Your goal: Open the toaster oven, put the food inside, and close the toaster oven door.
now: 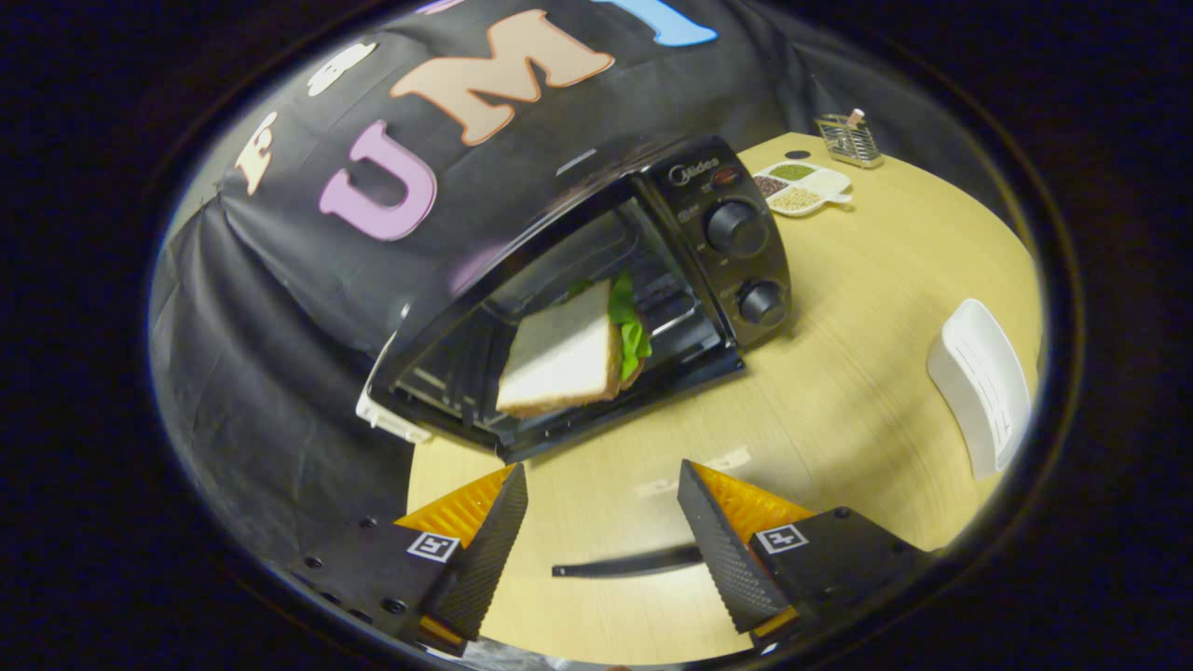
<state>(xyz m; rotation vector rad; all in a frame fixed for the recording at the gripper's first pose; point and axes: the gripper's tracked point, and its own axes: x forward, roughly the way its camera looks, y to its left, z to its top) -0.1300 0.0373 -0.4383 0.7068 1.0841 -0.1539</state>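
On the light wooden counter [867,373], seen in the gripper view, the toaster oven [596,298] stands ahead of the gripper [602,503], whose fingers are spread well apart and hold nothing, with bare counter between them. The oven door [615,415] hangs open and lies low along the front of the cavity, its far lip toward the fingers. The sandwich [573,352], white bread with green lettuce showing at one side, sits in the cavity mouth, and part of it appears to reach out over the door; whether it rests fully on the rack cannot be told. The judgement is that the food is roughly placed and the step in hand is seating it, then closing the door. To do this well, the fingers would first nudge the sandwich deeper so nothing overhangs the sill, then come under the door's free lip and lift it through its arc until it meets the frame. The control panel with two knobs [746,261] stands just beside the cavity and should be avoided. Open counter lies between fingers and door, giving room to approach. A white ribbed dish [979,387] sits well apart beside the fingers; a divided tray of grains [803,186] and a small wire holder [848,140] lie beyond the oven, clear of the door's swing.
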